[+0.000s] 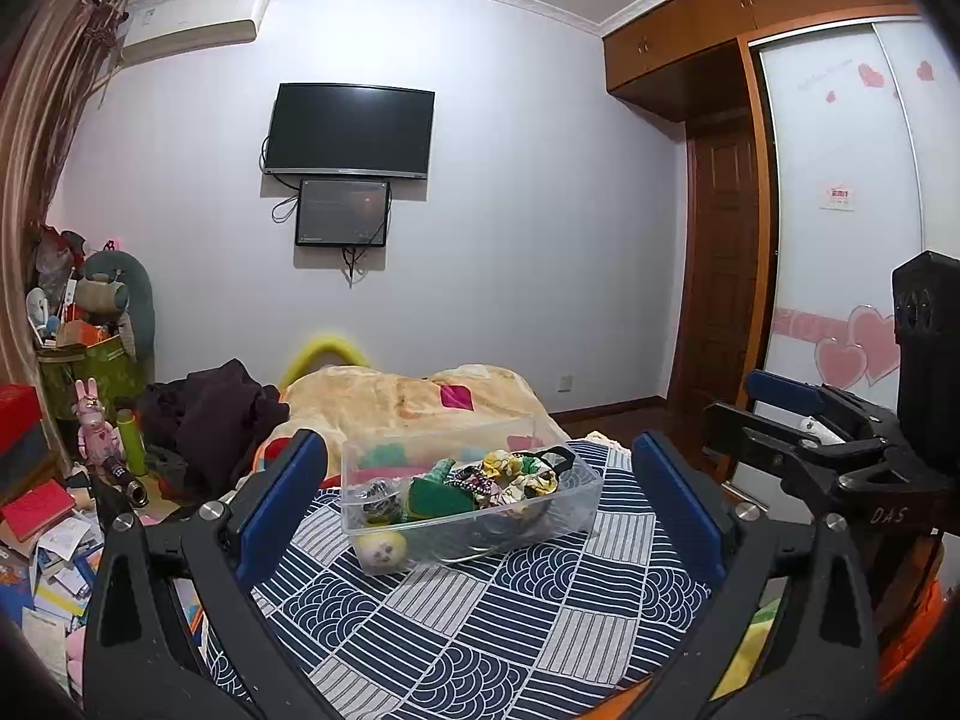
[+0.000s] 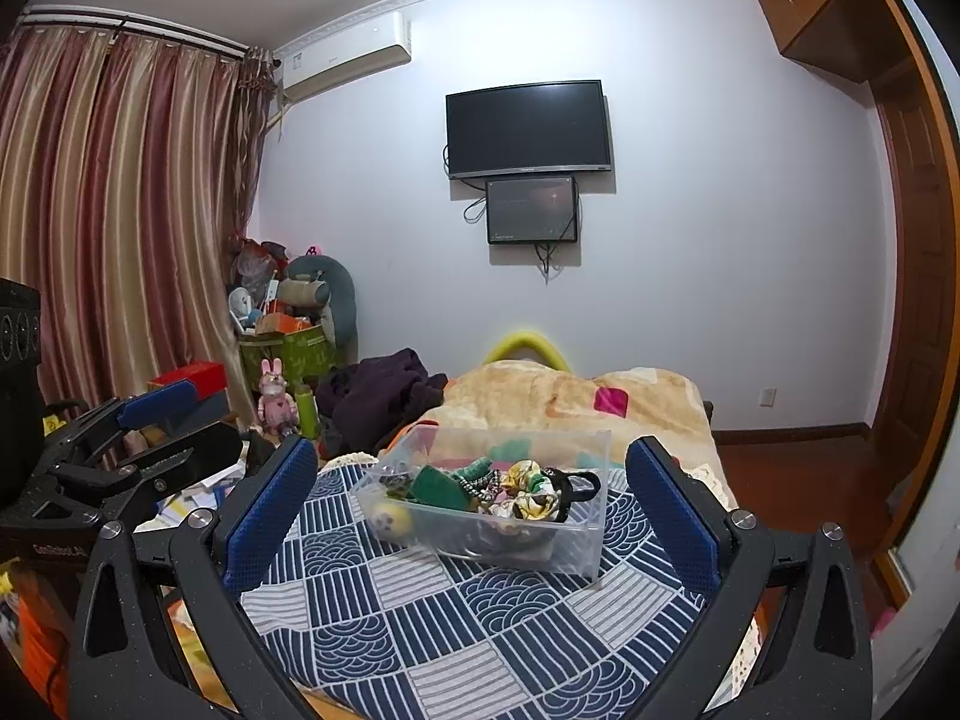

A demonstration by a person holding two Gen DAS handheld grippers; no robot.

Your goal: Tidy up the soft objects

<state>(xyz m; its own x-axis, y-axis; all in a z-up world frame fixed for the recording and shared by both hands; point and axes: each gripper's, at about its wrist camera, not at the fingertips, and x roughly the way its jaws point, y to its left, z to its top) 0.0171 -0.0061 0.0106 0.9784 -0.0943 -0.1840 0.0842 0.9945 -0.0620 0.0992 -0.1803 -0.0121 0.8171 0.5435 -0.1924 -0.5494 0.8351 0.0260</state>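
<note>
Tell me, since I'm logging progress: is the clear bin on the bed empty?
No: the clear bin holds scrunchies, a green cloth and a yellow ball.

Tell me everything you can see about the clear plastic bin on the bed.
The clear plastic bin is a rectangular, open-topped, see-through tub sitting upright on the navy patterned cloth. It holds a loose heap of soft things: floral scrunchies, green fabric, a black loop, and a pale yellow ball against its near corner. Neither gripper touches it.
</note>
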